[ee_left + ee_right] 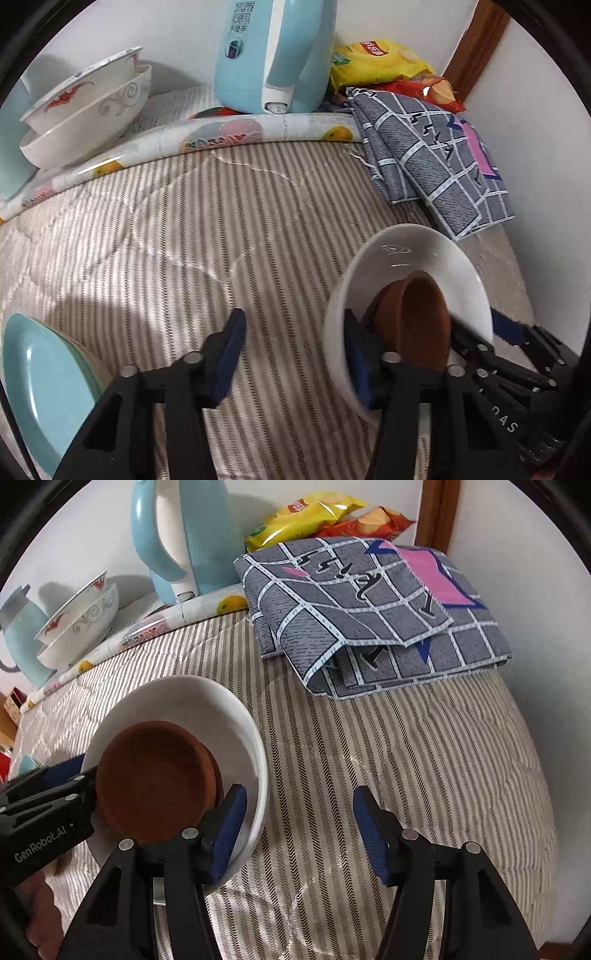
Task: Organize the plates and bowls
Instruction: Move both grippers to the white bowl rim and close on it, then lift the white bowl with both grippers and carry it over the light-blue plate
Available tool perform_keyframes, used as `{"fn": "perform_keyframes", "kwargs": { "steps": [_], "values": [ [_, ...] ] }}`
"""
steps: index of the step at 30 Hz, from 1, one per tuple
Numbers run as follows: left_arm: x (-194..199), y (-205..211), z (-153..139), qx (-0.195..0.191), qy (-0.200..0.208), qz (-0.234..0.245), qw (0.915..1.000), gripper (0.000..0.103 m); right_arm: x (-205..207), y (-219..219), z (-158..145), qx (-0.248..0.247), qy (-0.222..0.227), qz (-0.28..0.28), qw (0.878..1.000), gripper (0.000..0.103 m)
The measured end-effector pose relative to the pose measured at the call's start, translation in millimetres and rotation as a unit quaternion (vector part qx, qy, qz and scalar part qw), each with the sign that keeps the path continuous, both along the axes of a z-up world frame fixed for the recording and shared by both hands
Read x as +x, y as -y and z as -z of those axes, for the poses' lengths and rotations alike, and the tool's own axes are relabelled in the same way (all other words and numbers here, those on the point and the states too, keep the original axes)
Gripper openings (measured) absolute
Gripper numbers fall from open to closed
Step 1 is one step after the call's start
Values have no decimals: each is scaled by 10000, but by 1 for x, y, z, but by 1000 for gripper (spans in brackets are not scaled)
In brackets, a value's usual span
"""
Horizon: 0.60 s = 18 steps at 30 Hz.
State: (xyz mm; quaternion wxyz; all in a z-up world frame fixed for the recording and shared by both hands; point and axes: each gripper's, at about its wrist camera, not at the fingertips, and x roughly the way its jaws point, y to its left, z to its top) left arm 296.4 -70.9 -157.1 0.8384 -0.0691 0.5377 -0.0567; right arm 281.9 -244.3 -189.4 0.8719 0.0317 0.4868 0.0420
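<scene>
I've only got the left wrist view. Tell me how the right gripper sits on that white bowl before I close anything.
Observer: The right gripper straddles the rim of the white bowl. One finger is over the inside, the other is out over the striped tablecloth, and the jaws are open.
Operator: Report what the brown thing in the bowl is.
Observer: Two shallow brown dishes, stacked, with the upper one shifted off the lower.
Operator: Check that the checked cloth isn't touching the bowl.
Observer: The folded cloth lies clear of it, with bare tablecloth between them.
</scene>
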Motion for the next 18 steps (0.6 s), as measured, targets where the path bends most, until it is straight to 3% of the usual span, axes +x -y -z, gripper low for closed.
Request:
{"fn": "perform_keyframes", "kwargs": {
  "steps": [3, 7, 11, 18],
  "values": [
    [-1, 3, -1, -125, 25, 52, 9999, 30, -1, 1, 0, 147, 8, 8, 9999, 54],
    [-3, 11, -3, -275, 86, 212, 9994, 12, -3, -3, -1, 427, 52, -155, 9990, 31],
    [-4, 11, -4, -285, 123, 140, 9994, 12, -4, -6, -1, 662, 67, -161, 9977, 17],
    [-6, 12, -4, -151, 164, 160, 9996, 11, -7, -11, -2, 545, 132, 40, 9984, 14]
  ]
}}
